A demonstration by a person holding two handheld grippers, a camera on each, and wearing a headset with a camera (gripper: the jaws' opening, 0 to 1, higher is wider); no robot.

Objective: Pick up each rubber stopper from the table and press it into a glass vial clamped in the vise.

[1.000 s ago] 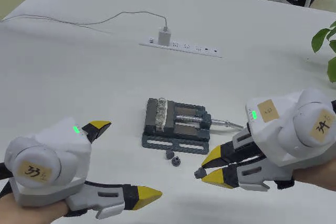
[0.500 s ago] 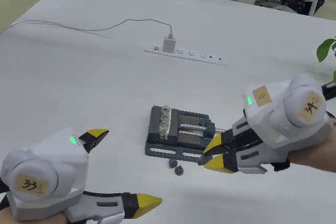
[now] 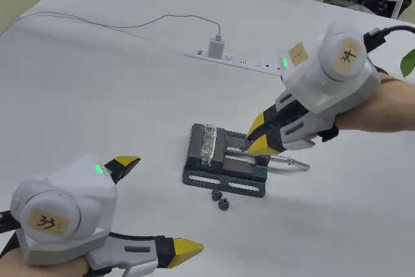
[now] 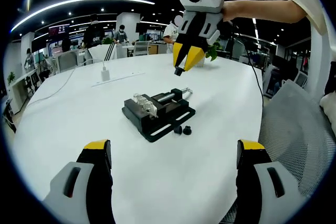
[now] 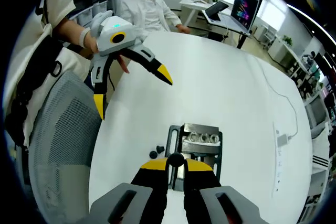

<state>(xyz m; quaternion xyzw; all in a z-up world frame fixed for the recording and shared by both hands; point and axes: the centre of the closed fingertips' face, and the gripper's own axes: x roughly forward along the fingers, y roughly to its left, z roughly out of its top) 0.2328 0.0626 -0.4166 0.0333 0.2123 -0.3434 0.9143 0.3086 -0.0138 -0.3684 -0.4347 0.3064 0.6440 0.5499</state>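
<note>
Above the vise (image 3: 196, 150), toward its screw end, the right tool (image 3: 256, 142) hangs clear of the bench (image 3: 97, 82) — jaws narrowed onto a dark rubber stopper (image 5: 175, 160). A row of glass vials (image 3: 208, 142) stands upright, clamped in the vise. Two loose stoppers (image 3: 220, 200) lie on the bench just in front of the vise base. The left tool (image 3: 159, 204) sits well off to the vise's near left — spread wide, holding nothing. A power strip (image 3: 233, 60) lies beyond the vise.
</note>
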